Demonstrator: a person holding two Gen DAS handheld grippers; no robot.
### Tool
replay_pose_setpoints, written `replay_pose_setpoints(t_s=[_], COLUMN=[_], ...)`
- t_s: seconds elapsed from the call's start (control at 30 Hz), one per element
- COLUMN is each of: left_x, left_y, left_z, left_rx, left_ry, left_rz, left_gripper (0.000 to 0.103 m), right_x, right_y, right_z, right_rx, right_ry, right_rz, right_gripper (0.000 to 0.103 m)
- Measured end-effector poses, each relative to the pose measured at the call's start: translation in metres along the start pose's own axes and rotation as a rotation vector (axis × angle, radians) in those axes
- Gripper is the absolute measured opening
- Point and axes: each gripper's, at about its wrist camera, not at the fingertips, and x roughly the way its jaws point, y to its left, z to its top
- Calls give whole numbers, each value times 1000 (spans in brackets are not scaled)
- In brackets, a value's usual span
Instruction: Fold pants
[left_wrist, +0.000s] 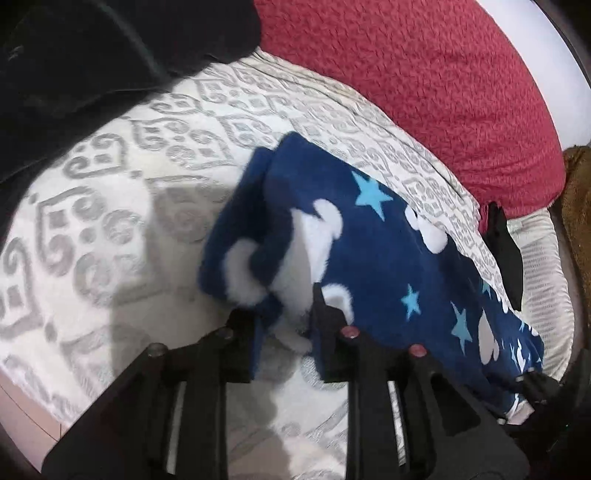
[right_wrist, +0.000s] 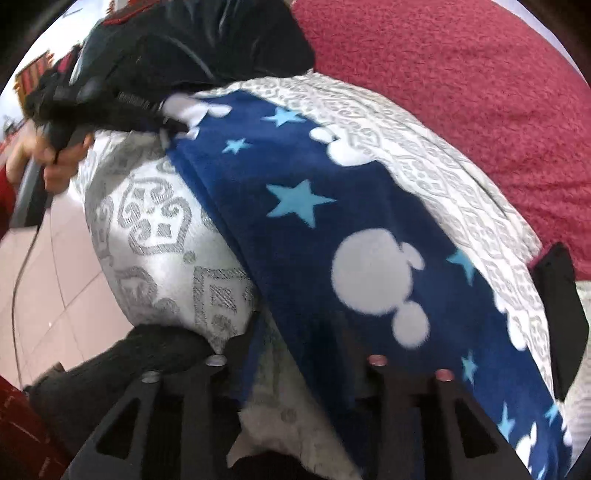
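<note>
A: Presently, item one: pants (left_wrist: 369, 236), laid lengthwise on the patterned bedcover (left_wrist: 110, 206)?

B: Confirmed. One end is pinched by the left gripper (left_wrist: 284, 332), the other by the right gripper (right_wrist: 306, 343), apparently so the length can be doubled over.

No readable text, label or number anywhere — only star and mouse-head prints on the pants (right_wrist: 332, 229).

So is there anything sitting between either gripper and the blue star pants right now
Nothing visible does. The left gripper already has a bunched end of the pants between its fingers, and the right gripper sits right at the fabric edge. The red blanket lies beyond the pants, not in between.
</note>
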Motion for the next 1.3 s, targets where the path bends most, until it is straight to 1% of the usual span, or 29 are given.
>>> replay_pose_setpoints(t_s=[0.03, 0.07, 0.1, 0.17, 0.23, 0.3, 0.37, 0.43, 0.57, 0.63, 0.73, 0.77, 0.87, 0.97, 1.0, 1.03, 1.07, 1.1, 1.17, 1.2, 1.23, 1.27, 1.3], left_x=[-7, -13, -18, -28, -42, -50, -52, -44, -19, -9, 11, 15, 14, 9, 8, 8, 9, 10, 14, 16, 17, 17, 18], left_y=[-1, -2, -1, -3, -1, -4, -4, -6, -17, -21, -20, -17, -12, -14, -15, -14, -13, -13, -14, -16, -17, -19, -20], left_z=[1, 3, 5, 9, 10, 10, 8, 6, 2, 4, 11, 13, 18, 16, 14, 13, 11, 10, 10, 12, 14, 18, 20], left_rx=[10, 24, 37, 52, 69, 78, 87, 89, 82, 85, 65, 46, -4, 6, 4, 0, -9, -15, -19, -11, -4, 12, 8], left_ry=[-30, -50, -64, -88, -130, -151, -133, -89, -14, 6, 45, 56, 51, 52, 57, 64, 78, 82, 79, 74, 61, 37, 41], left_rz=[28, 52, 73, 103, 128, 117, 71, 24, -25, -25, 35, 38, 27, 46, 53, 57, 48, 38, 41, 48, 54, 47, 36], left_gripper=[35, 40, 41, 41, 41, 41, 41, 41, 41, 41, 40, 34, 32, 32, 33, 39, 48, 53, 53, 49, 35, 9, 8], right_x=[-8, -18, -26, -39, -46, -51, -57, -64, -74, -78, -84, -87, -93, -99, -102, -103, -104, -106, -106, -106, -106, -106, -107], right_y=[-4, -10, -17, -33, -55, -72, -92, -111, -135, -147, -163, -168, -180, -185, -185, -185, -184, -184, -184, -183, -183, -182, -181], right_z=[-1, -3, -4, -11, -23, -38, -58, -76, -102, -112, -125, -130, -147, -162, -166, -170, -172, -176, -181, -182, -182, -182, -181], right_rx=[24, 64, 97, 191, 300, 383, 481, 580, 740, 815, 908, 946, 1054, 1102, 1107, 1109, 1112, 1118, 1130, 1137, 1141, 1141, 1139], right_ry=[-19, -48, -67, -91, -78, -60, -45, -33, -34, -40, -51, -60, -88, -92, -88, -85, -83, -82, -81, -81, -85, -91, -98], right_rz=[2, 5, 6, -6, -31, -43, -49, -61, -78, -89, -111, -108, -70, -65, -73, -78, -80, -82, -79, -75, -69, -63, -60], right_gripper=[56, 60, 66, 69, 69, 69, 69, 69, 69, 69, 69, 69, 69, 69, 69, 69, 69, 69, 69, 69, 69, 69, 69])
